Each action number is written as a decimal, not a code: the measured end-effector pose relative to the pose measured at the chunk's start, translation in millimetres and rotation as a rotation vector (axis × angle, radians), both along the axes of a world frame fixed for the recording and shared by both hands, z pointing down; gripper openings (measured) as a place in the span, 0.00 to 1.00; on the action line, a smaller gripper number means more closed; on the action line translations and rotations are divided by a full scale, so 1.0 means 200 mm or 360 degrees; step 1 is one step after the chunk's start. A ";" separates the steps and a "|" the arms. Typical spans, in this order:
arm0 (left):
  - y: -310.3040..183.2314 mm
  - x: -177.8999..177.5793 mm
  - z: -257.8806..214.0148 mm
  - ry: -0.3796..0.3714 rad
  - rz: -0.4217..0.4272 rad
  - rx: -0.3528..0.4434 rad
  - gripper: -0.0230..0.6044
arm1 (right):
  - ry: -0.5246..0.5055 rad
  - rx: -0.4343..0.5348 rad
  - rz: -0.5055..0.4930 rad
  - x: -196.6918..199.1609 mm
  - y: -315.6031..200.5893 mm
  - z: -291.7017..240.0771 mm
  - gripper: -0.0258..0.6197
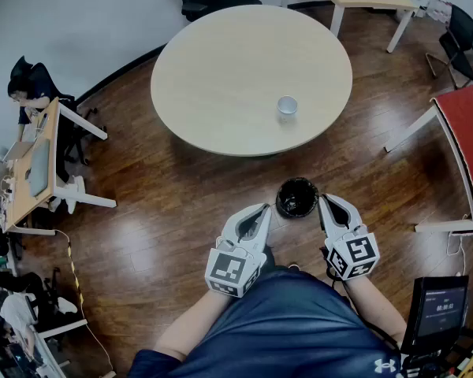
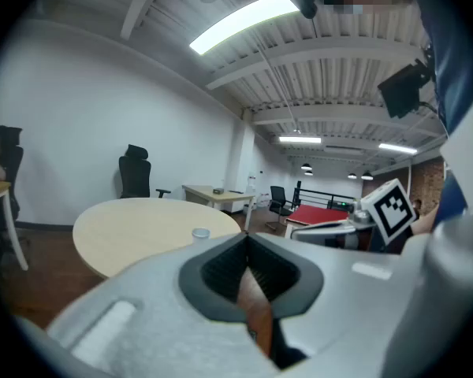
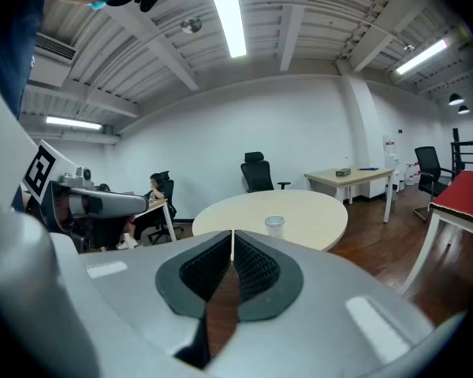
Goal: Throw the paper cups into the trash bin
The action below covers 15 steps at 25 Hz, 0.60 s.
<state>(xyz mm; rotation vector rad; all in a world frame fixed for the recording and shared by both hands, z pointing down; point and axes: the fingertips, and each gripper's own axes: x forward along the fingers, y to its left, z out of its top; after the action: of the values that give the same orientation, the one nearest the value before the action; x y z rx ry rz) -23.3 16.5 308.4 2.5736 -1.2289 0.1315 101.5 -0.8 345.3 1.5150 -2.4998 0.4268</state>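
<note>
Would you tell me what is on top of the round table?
Only one paper cup stands on the round table, toward its right side. Its inside cannot be seen.

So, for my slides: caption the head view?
Left gripper and right gripper, shut, flank the trash bin; a paper cup stands on the round table.

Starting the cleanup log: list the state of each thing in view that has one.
paper cup: upright on the round table, not yet binned.
trash bin: upright on the floor, top open, between the two grippers.
left gripper: fingers shut, nothing between them.
right gripper: fingers shut, nothing between them.
</note>
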 end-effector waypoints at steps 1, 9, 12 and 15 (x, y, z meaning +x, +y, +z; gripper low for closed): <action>-0.06 -0.03 -0.01 0.0002 0.0021 0.0003 0.04 | 0.0000 -0.0001 0.0003 -0.05 -0.05 -0.01 0.06; -0.47 -0.16 0.00 0.0005 0.0179 -0.0022 0.04 | 0.0102 -0.0005 0.0083 -0.27 -0.47 -0.04 0.06; -0.58 -0.20 0.04 -0.0022 0.0204 -0.0045 0.04 | 0.0152 -0.0045 0.0130 -0.26 -0.59 0.01 0.07; -0.67 -0.20 0.06 -0.0033 0.0196 -0.0065 0.04 | 0.0183 -0.0120 0.0111 -0.23 -0.71 0.11 0.16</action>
<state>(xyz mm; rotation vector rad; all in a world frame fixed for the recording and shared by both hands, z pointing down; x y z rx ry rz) -62.8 -117.8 319.8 2.6184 -1.0632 0.2072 56.2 -142.2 366.8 1.5555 -2.3237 0.4271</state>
